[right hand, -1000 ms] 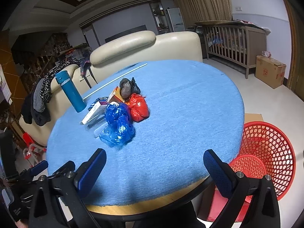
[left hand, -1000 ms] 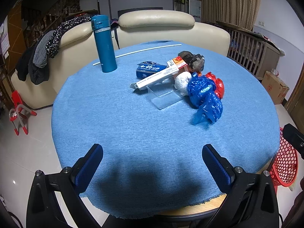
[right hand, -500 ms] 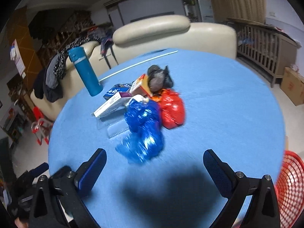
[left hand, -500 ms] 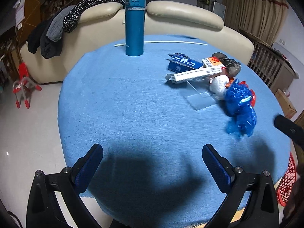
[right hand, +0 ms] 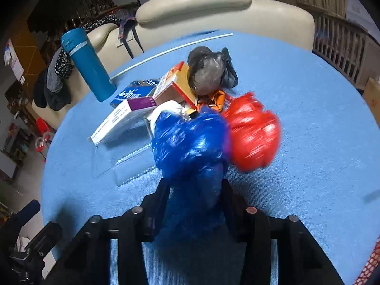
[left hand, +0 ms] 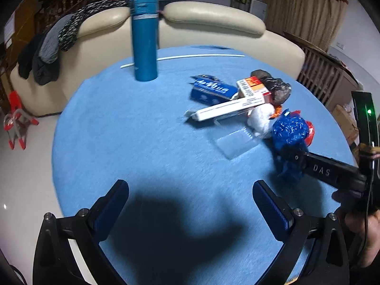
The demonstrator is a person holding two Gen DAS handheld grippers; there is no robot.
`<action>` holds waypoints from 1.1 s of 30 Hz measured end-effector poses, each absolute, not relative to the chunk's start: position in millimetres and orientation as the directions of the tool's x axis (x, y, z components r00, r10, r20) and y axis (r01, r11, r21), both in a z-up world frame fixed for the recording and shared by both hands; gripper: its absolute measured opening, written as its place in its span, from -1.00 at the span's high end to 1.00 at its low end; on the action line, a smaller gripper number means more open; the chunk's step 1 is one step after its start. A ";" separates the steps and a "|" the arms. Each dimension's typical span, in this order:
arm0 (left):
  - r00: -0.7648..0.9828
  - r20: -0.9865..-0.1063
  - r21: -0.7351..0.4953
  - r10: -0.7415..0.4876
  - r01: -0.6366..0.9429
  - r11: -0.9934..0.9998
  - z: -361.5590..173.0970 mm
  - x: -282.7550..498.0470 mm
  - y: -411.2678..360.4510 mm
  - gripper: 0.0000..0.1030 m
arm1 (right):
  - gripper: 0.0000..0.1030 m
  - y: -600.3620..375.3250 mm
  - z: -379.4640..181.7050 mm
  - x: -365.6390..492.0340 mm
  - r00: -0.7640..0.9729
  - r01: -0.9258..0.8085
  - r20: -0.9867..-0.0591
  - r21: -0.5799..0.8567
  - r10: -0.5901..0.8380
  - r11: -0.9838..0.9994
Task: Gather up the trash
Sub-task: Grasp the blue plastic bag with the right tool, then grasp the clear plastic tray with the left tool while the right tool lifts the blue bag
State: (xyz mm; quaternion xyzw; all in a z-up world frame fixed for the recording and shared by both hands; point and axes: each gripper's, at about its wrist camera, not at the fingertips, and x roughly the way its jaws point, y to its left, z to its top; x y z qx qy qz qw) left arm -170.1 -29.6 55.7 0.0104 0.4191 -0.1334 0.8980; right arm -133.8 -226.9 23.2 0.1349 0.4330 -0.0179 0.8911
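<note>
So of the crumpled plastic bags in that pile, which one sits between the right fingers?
The blue bag, nearest the camera: the right gripper is closing around its lower end. The red bag lies beside it and the grey bag farther back.

Round table (left hand: 133, 156) in blue cloth, teal flask (left hand: 144, 38), white rod (left hand: 190, 57), trash pile (right hand: 190, 109)

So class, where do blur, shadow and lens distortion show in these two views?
Right wrist view: motion blur smears the red bag and blue bag. Left wrist view: a dark shadow falls on the tablecloth by the open left gripper. Both views: the fisheye bends the table edge.
</note>
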 end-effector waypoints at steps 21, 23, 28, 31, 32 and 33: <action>0.492 -0.808 -0.043 -0.325 0.501 0.864 39.0 -88.3 -106.6 -1.00 | -0.44 -263.9 28.6 -178.1 0.660 0.134 -0.741 0.274 0.120 0.952; 0.478 -0.812 -0.054 -0.336 0.511 0.858 36.0 -85.1 -107.6 -1.00 | -0.43 -264.6 23.5 -168.9 0.650 0.127 -0.750 0.268 0.124 0.955; 0.436 -0.823 -0.093 -0.364 0.529 0.844 29.1 -75.6 -104.1 -0.17 | 0.12 -270.0 12.7 -161.7 0.633 0.126 -0.756 0.310 0.164 0.942; 0.436 -0.819 -0.103 -0.374 0.529 0.842 29.9 -79.0 -101.4 -0.13 | 0.13 -273.3 13.5 -166.6 0.637 0.141 -0.753 0.323 0.164 0.936; 0.436 -0.818 -0.107 -0.376 0.527 0.843 30.4 -81.5 -100.0 -0.13 | 0.13 -274.5 14.0 -170.0 0.639 0.146 -0.752 0.326 0.162 0.934; 0.440 -0.814 -0.112 -0.379 0.522 0.846 31.9 -85.4 -97.0 -0.12 | 0.13 -275.1 14.0 -171.8 0.641 0.149 -0.750 0.329 0.163 0.933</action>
